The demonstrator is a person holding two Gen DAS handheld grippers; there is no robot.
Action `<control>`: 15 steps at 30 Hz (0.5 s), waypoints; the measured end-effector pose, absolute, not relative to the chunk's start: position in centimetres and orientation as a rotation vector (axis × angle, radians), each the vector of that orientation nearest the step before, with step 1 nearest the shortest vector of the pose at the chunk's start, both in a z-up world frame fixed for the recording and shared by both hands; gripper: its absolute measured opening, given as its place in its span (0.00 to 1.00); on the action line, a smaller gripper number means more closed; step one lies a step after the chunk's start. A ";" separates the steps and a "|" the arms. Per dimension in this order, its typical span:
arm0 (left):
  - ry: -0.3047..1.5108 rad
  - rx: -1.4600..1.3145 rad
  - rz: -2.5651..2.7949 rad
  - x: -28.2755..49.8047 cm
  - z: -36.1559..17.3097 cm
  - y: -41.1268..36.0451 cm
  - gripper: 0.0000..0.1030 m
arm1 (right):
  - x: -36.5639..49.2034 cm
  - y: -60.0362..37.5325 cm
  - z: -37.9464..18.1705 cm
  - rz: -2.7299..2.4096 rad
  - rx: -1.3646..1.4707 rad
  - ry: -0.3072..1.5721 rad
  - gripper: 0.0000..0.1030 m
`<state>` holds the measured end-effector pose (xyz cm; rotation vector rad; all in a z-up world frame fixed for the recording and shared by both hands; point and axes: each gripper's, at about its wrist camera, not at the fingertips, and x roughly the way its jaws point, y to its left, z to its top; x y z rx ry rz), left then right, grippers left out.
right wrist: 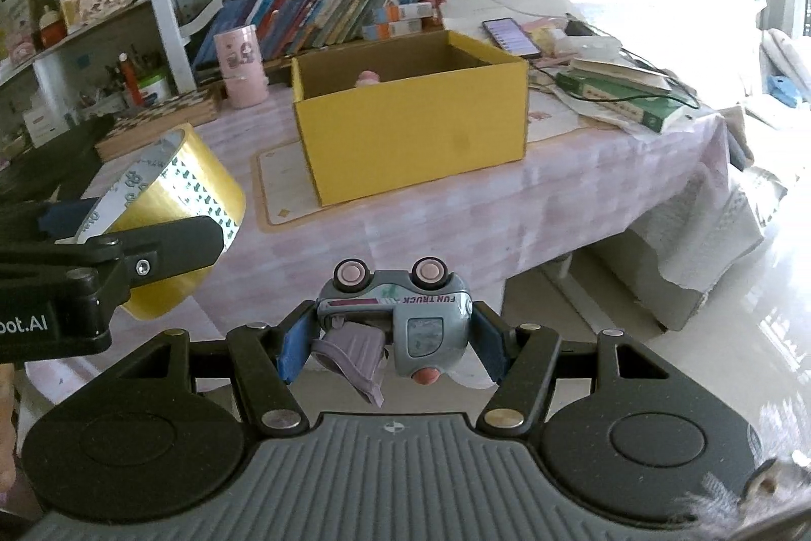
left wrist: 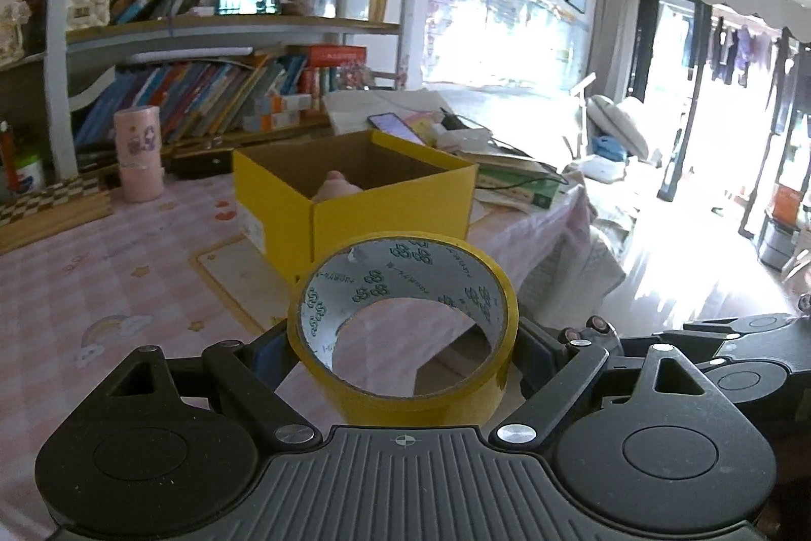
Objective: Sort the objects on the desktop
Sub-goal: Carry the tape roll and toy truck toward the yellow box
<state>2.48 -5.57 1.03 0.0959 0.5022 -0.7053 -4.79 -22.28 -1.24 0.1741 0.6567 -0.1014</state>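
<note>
My left gripper [left wrist: 403,351] is shut on a wide roll of yellow tape [left wrist: 405,368], held on edge above the pink tablecloth, short of the open yellow box [left wrist: 390,206]. In the right wrist view the same tape roll [right wrist: 167,206] and left gripper [right wrist: 129,237] show at the left. My right gripper [right wrist: 390,338] is shut on a grey-blue toy truck [right wrist: 405,318], turned upside down with its pink wheels up. It hangs near the table's front edge, in front of the yellow box [right wrist: 410,130]. A pink object [right wrist: 367,78] lies inside the box.
A pink cylinder cup [right wrist: 241,67] stands left of the box, with a checkered board [right wrist: 152,122] beside it. Books, papers and a phone [right wrist: 509,36] are piled at the table's right end. A full bookshelf [left wrist: 203,34] rises behind. The floor drops off to the right.
</note>
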 end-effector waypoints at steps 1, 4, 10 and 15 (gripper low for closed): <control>0.500 0.097 -0.712 2.5 1.1 -5.7 0.86 | -4.8 -22.5 -1.2 -0.110 0.176 0.655 0.60; 0.492 0.102 -0.733 2.5 1.1 -6.3 0.86 | -5.1 -22.9 -1.1 -0.135 0.183 0.653 0.60; 0.474 0.109 -0.751 2.5 1.2 -7.1 0.86 | -5.1 -23.4 -1.0 -0.149 0.182 0.655 0.60; 0.454 0.119 -0.755 2.6 1.3 -7.6 0.86 | -5.1 -23.5 -1.0 -0.147 0.182 0.655 0.60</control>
